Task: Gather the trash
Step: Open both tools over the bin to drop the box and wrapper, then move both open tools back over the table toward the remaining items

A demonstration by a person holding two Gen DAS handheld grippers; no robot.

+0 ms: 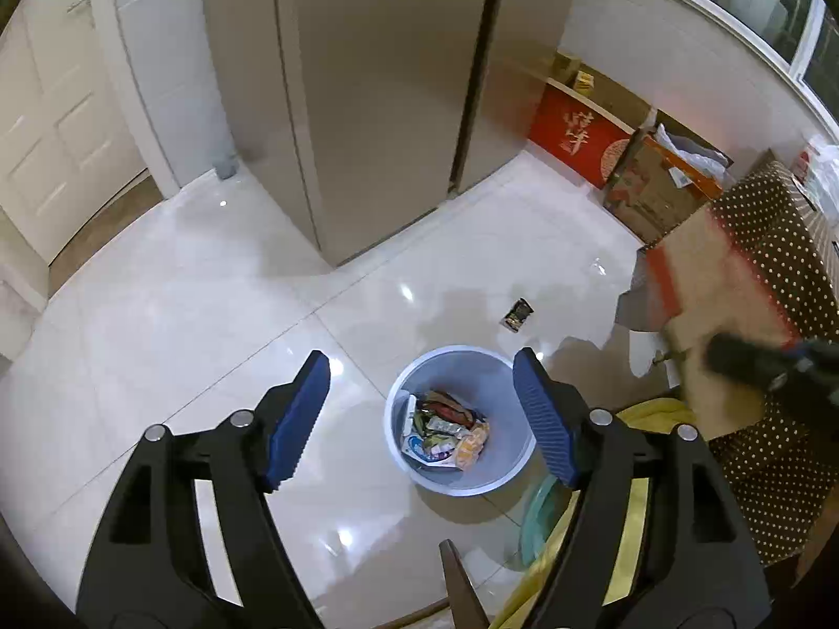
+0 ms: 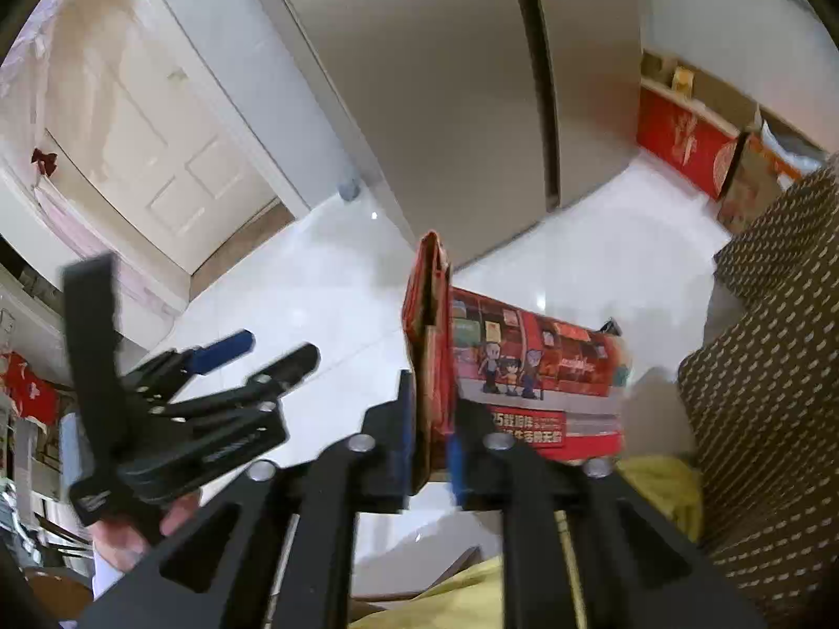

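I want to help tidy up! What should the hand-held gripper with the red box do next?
Probably swing the red box over the blue bin, then let go. The right hand-held gripper has it between its jaws, off to the bin's side.

Two downward wrist views sharing white floor (image 1: 183, 314)

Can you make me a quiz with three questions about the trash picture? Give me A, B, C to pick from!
1. What colour is the bin? A red, B pale blue, C yellow.
2. Where is the small dark wrapper? A in the bin, B on the floor, C on a shelf.
3. How are the left tongs? A open and empty, B shut on a wrapper, C shut on a cup.

Answers: B, its wall looks pale blue. B, it lies on the white tiles past the bin. A, nothing is between them.
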